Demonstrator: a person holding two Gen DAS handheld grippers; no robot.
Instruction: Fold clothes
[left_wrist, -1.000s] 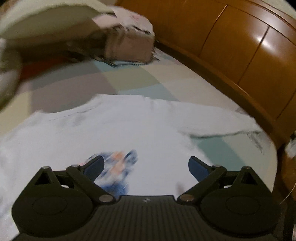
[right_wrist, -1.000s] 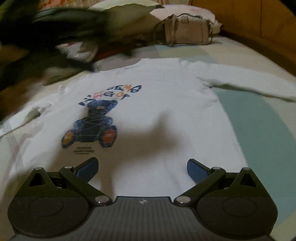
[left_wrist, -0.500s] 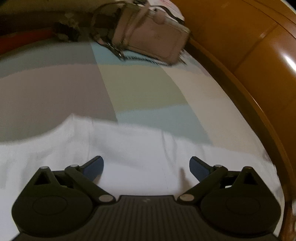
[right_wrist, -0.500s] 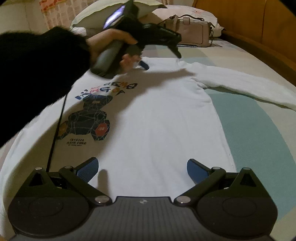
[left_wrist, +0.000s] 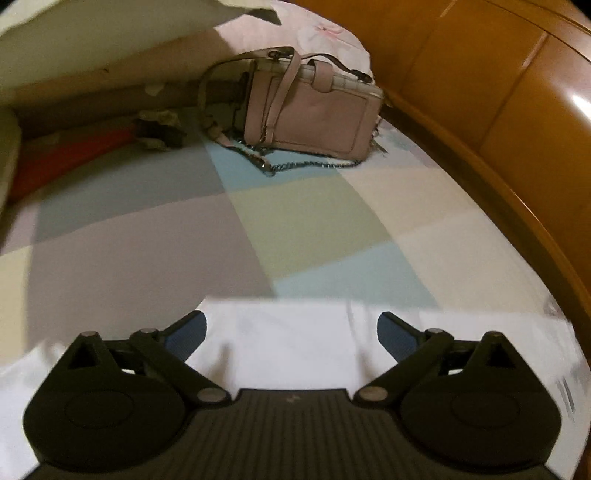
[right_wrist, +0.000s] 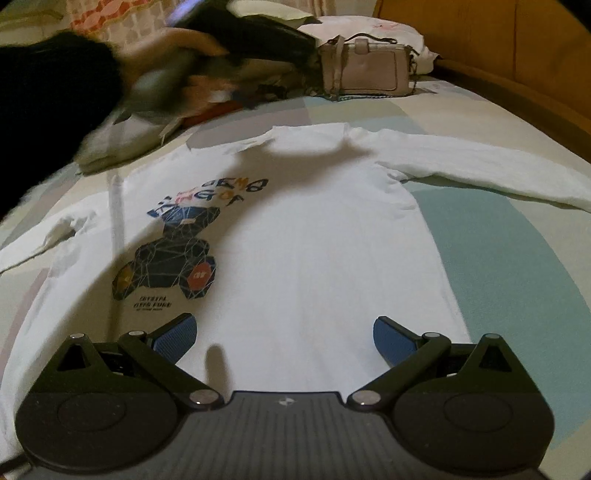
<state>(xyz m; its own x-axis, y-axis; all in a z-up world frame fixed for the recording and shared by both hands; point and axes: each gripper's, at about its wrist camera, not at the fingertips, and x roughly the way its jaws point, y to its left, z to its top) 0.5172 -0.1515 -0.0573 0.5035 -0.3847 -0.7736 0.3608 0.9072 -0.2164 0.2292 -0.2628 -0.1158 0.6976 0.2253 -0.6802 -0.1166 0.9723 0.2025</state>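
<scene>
A white long-sleeved sweatshirt (right_wrist: 314, 229) with a dark bear print (right_wrist: 173, 258) lies flat, front up, on the bed, its sleeves spread to both sides. My right gripper (right_wrist: 284, 338) hovers open over its hem. My left gripper (left_wrist: 291, 332) is open above the shirt's top edge (left_wrist: 295, 332) near the collar, with nothing between its fingers. In the right wrist view the left gripper's body (right_wrist: 258, 37) shows blurred in a hand with a black sleeve (right_wrist: 51, 107), above the collar (right_wrist: 306, 136).
A pink handbag (left_wrist: 314, 114) with a chain strap stands at the head of the bed, next to pillows (left_wrist: 92, 33) and a red item (left_wrist: 74, 151). A wooden headboard (left_wrist: 498, 92) curves along the right. The bedsheet (left_wrist: 303, 229) has pastel colour blocks.
My left gripper has travelled up from the shirt's chest print to the collar edge, nearing the handbag. My right gripper has stayed over the hem, open.
</scene>
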